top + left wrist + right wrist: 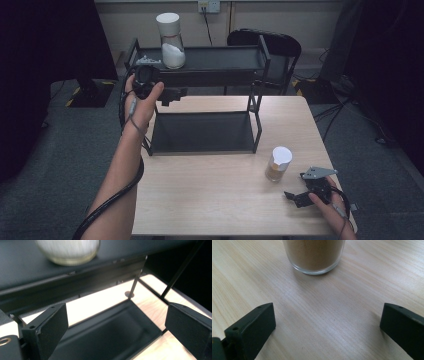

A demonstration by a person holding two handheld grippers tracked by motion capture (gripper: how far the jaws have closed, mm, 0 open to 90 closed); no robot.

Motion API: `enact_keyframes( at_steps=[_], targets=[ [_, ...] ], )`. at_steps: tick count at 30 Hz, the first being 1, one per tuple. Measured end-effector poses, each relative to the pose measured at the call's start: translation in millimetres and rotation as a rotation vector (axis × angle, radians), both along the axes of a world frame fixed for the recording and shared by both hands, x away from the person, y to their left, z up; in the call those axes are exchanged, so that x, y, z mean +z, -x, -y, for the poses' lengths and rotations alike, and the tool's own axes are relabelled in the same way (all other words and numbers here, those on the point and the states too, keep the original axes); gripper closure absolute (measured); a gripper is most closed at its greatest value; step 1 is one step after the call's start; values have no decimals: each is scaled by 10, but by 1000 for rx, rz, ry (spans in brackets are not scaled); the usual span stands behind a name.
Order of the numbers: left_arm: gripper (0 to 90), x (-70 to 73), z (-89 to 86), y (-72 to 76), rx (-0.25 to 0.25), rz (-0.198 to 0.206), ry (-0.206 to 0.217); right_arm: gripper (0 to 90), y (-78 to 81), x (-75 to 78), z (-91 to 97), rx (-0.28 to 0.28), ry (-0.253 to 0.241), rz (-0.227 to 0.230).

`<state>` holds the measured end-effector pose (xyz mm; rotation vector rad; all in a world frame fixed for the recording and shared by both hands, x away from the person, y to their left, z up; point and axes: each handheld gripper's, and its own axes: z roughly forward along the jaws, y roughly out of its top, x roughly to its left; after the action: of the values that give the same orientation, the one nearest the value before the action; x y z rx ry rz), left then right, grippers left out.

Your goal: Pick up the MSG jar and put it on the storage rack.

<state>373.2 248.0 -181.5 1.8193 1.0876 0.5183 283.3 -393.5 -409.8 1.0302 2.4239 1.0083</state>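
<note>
A glass jar of white grains [172,42] with a white lid stands on the top shelf of a black two-tier rack [205,75]; its base [68,251] appears in the left gripper view. My left gripper [170,95] is held up at the rack's left end, just below that jar, open with nothing between its jaws. A second jar holding brown powder [277,164], also white-lidded, stands on the wooden table [210,200] at the right. My right gripper [295,197] rests low on the table just right of it, open, with the jar's base [314,255] straight ahead.
The rack's lower tray [200,132] is bare. A black chair [267,47] stands behind the table. Cables trail on the grey floor at the right, and a wall socket [209,6] sits behind the rack.
</note>
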Motion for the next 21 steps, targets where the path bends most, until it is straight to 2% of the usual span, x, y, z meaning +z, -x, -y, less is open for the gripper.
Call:
enact_keyframes(
  at_steps=[7,11,13,21],
  targets=[
    [43,-277,-3,25,6,3,19,0,0,0,0,0,0,0],
    [43,-411,9,20,-6,8,13,0,0,0,0,0,0,0],
    [43,-497,26,30,5,13,9,0,0,0,0,0,0,0],
    [43,-887,45,2,15,-13,28,0,0,1,0,0,0,-1]
  ],
)
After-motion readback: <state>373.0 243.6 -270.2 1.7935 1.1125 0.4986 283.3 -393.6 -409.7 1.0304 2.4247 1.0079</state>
